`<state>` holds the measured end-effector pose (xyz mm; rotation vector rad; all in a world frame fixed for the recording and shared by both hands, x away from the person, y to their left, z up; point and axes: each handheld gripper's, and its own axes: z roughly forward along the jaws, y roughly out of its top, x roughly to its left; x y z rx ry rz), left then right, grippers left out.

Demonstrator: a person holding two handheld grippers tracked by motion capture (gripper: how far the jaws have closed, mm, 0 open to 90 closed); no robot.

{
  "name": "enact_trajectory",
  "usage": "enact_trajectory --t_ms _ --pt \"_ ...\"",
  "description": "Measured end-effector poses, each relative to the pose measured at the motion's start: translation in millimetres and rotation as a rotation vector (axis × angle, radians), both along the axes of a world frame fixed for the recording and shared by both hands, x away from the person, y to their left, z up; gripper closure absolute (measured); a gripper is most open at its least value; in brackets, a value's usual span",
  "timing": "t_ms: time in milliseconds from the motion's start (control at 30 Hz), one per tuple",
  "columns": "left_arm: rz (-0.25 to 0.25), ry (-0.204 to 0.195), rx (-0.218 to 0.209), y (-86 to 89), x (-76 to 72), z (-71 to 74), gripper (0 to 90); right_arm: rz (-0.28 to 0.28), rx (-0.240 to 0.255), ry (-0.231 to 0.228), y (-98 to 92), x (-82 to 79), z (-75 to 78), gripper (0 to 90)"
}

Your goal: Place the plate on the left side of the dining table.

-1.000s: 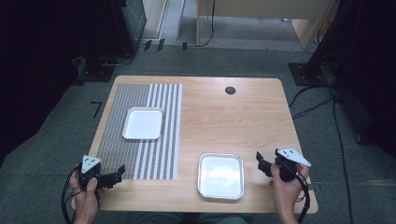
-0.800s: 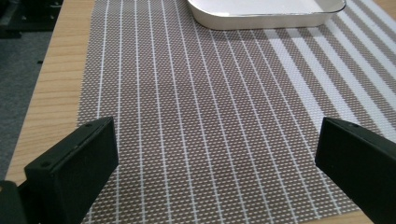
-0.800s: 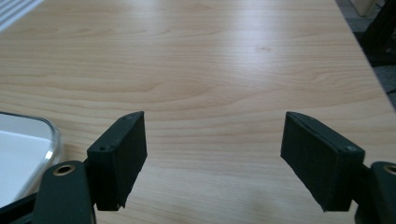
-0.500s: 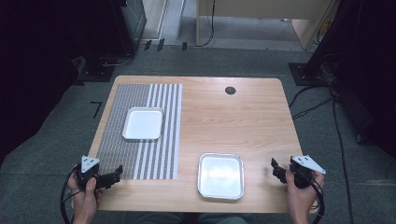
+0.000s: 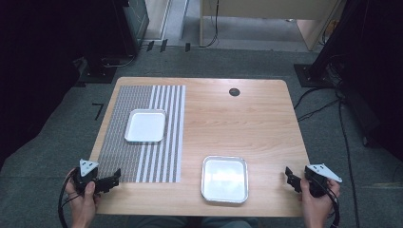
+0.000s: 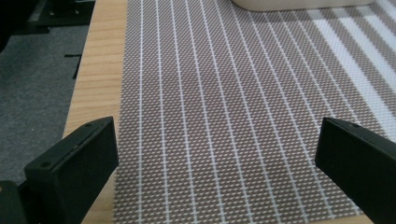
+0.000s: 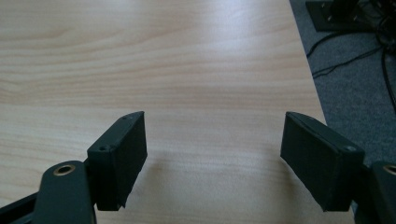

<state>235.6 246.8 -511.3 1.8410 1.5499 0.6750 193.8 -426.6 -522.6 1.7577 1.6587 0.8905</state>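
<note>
Right, both grippers idle at the near edge of the table [image 5: 266, 123], nothing held. Left gripper [image 5: 111, 180] sits at the near-left corner, jaws spread wide over the near edge of the placemat [image 5: 142, 147]. Right gripper [image 5: 291, 176] hangs just off the near-right corner, jaws also spread, bare wood between them.

Nearest target is probably the metal tray [image 5: 224, 178], close to the near edge, right of centre. It's shallow, thin-rimmed, glossy aluminium with rounded corners, so likely slippery: come in low and level, pinch one rim wall squarely, don't scrape the wood.

Placemat is woven mesh, brown with white stripes, wider bands on its right side; flat, grippy.

Farther back on it rests a white tray [image 5: 145, 125], matte, rounded square, raised lip. Small dark round hole [image 5: 234, 91] near the far edge.
</note>
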Motion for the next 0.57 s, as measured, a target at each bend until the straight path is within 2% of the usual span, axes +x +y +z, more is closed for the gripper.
enact_trajectory --t_ms 133,333,433,567 --pt "0.000 0.012 0.004 0.7 0.2 -1.6 0.0 0.006 -0.009 0.046 -0.8 1.6 -1.5 22.2" --pt "-0.013 0.036 0.052 -5.0 -0.1 -6.8 0.0 0.004 -0.058 0.062 3.2 0.9 -2.0 21.3" --pt "-0.004 0.048 0.027 -3.3 0.5 -7.2 0.0 0.006 -0.058 0.059 3.1 0.5 -2.1 21.2" --pt "-0.010 0.045 0.027 -3.0 0.5 -7.5 0.0 0.006 -0.059 0.060 3.1 0.2 -2.1 21.2"
